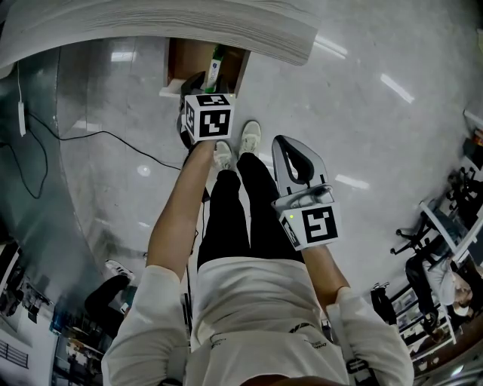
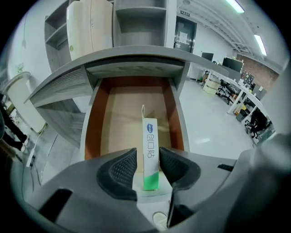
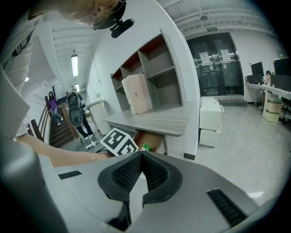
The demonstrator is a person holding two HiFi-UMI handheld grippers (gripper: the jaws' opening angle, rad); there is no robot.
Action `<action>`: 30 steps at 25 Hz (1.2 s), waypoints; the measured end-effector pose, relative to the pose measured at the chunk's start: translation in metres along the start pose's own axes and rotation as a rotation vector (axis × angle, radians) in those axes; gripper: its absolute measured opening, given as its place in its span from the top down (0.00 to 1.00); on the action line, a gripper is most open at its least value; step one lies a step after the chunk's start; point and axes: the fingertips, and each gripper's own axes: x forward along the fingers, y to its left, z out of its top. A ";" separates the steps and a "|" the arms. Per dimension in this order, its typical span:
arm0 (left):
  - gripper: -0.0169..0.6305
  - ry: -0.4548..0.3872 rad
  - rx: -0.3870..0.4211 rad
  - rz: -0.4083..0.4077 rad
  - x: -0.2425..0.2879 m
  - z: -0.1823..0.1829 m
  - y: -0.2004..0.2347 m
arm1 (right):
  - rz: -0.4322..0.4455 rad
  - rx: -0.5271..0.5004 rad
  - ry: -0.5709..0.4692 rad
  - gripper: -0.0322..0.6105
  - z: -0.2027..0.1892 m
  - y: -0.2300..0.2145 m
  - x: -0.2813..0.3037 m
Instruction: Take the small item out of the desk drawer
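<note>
A slim white box with a green end [image 2: 150, 154] stands upright between the ribbed pads [image 2: 119, 170] of my left gripper [image 2: 148, 158], which is shut on it. The box is held over the front part of the open desk drawer [image 2: 113, 118], whose brown inside shows nothing else. In the head view the left gripper's marker cube [image 1: 207, 117] hangs just before the drawer [image 1: 189, 64], with the box's end [image 1: 214, 71] poking out past it. My right gripper [image 3: 141, 154] is shut on nothing, held back at the person's right side [image 1: 290, 151].
The grey desk top [image 1: 158, 22] overhangs the drawer. Shelves and a pale cabinet [image 2: 88, 27] stand on the desk. A black cable [image 1: 90, 136] runs across the shiny floor at the left. The person's shoes [image 1: 250, 137] stand close to the drawer.
</note>
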 end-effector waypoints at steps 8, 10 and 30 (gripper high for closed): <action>0.81 0.021 0.011 0.016 0.004 0.000 0.001 | -0.023 0.005 0.000 0.90 -0.005 -0.011 -0.007; 0.81 0.019 0.005 0.013 0.003 -0.001 0.001 | -0.027 0.005 -0.003 0.90 -0.006 -0.011 -0.009; 0.82 -0.072 -0.031 -0.008 -0.132 0.037 -0.002 | -0.083 0.014 -0.089 0.90 0.058 0.027 -0.072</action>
